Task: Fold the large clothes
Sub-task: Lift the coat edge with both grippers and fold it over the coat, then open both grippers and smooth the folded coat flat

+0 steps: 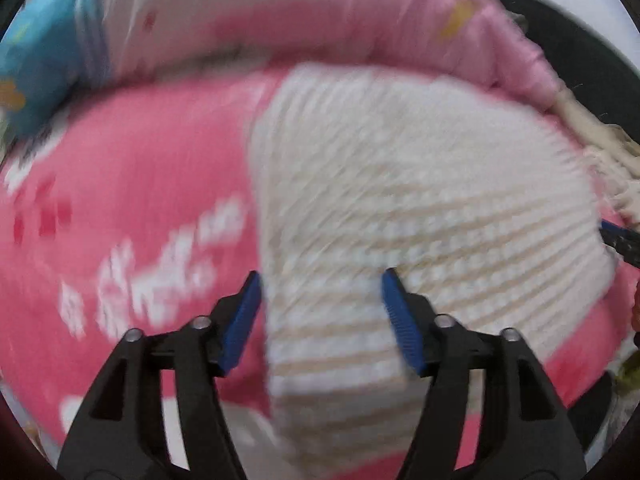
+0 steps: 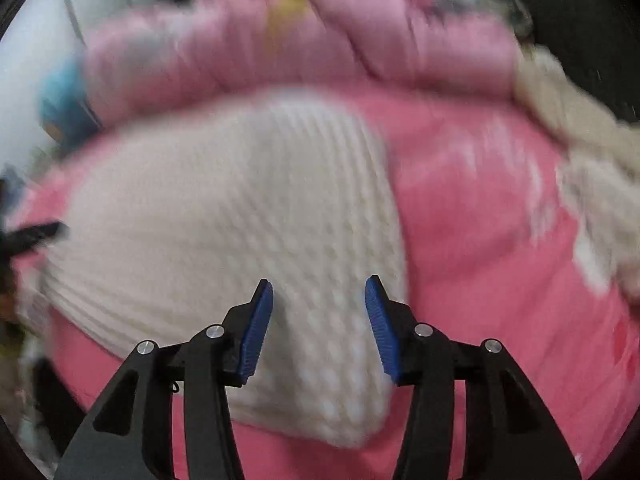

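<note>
Left wrist view: my left hand-held gripper (image 1: pixel 320 308) stands wide open, holding nothing. The cream knitted garment (image 1: pixel 400 200) lies on the pink bedspread (image 1: pixel 140 168), filling the frame from 6 o'clock up towards 1 o'clock. A narrower strip of it runs between the blue pads (image 1: pixel 242 320) and down to the bottom of the frame; its left edge sits just inside the left pad. The broad body spreads away to 2 o'clock, so I judge the long axis to run from 6 towards 1. At 3 o'clock the tip of the right hand-held gripper (image 1: pixel 620 242) shows at the garment's far edge. The picture is blurred, so I cannot tell whether the pads touch the knit.

Right wrist view: my right hand-held gripper (image 2: pixel 320 320) is likewise well open and empty. Here the garment (image 2: pixel 240 208) reaches from 9 o'clock down to a corner at 6 o'clock, and that corner lies between the pads (image 2: pixel 378 328), its right edge close to the right pad. A dark tip at 9 o'clock is probably the other tool.

Judgement: each gripper straddles its own near part of the garment, neither clearly nearer; the next grasp depends on closing over these near edges.
</note>
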Action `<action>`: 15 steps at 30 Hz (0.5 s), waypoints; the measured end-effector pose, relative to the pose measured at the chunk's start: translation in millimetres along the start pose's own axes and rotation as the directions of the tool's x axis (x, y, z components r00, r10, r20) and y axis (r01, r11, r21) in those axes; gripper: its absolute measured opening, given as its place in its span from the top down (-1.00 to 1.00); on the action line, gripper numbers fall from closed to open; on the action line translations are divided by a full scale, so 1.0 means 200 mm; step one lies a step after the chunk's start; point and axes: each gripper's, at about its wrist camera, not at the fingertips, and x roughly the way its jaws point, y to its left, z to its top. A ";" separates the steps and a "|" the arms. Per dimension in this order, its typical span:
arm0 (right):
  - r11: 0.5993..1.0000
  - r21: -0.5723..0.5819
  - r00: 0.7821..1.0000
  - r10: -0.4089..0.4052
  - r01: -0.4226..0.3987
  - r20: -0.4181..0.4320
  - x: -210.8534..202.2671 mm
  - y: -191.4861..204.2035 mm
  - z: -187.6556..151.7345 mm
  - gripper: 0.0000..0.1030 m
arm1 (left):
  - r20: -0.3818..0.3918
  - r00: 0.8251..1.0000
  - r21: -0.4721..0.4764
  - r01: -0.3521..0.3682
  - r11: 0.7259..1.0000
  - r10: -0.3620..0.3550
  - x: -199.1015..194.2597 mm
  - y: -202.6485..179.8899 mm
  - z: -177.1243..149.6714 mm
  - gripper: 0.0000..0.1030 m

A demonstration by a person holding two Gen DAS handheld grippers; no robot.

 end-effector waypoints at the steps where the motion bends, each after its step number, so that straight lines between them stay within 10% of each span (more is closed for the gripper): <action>1: 0.998 0.067 1.000 0.007 -0.007 -0.002 -0.01 -0.06 -0.01 -0.25 | 0.003 0.999 -0.051 0.041 0.998 -0.041 0.01 0.04 -0.01 -0.32; 3: 0.993 0.119 1.000 -0.001 0.000 0.008 -0.11 -0.07 0.02 -0.31 | 0.020 0.998 -0.112 0.053 0.992 -0.051 -0.08 0.08 0.00 -0.29; 6: 0.999 0.034 0.994 -0.033 0.029 0.107 -0.29 0.10 0.08 -0.31 | 0.124 0.990 0.037 -0.067 0.997 0.062 -0.24 -0.06 0.01 -0.28; 9: 0.996 -0.084 0.983 0.044 -0.029 0.178 -0.35 0.37 0.11 -0.31 | 0.188 0.982 0.163 -0.012 0.987 -0.020 -0.35 -0.31 0.00 -0.28; 12: 0.982 -0.186 0.987 0.063 -0.034 0.148 -0.20 0.61 0.07 -0.31 | 0.179 0.984 0.274 -0.023 0.961 -0.028 -0.28 -0.52 -0.07 -0.29; 15: 0.973 -0.226 0.996 -0.013 0.033 0.090 0.06 0.66 -0.04 -0.35 | 0.098 0.989 0.351 -0.137 0.926 0.110 -0.02 -0.62 -0.19 -0.36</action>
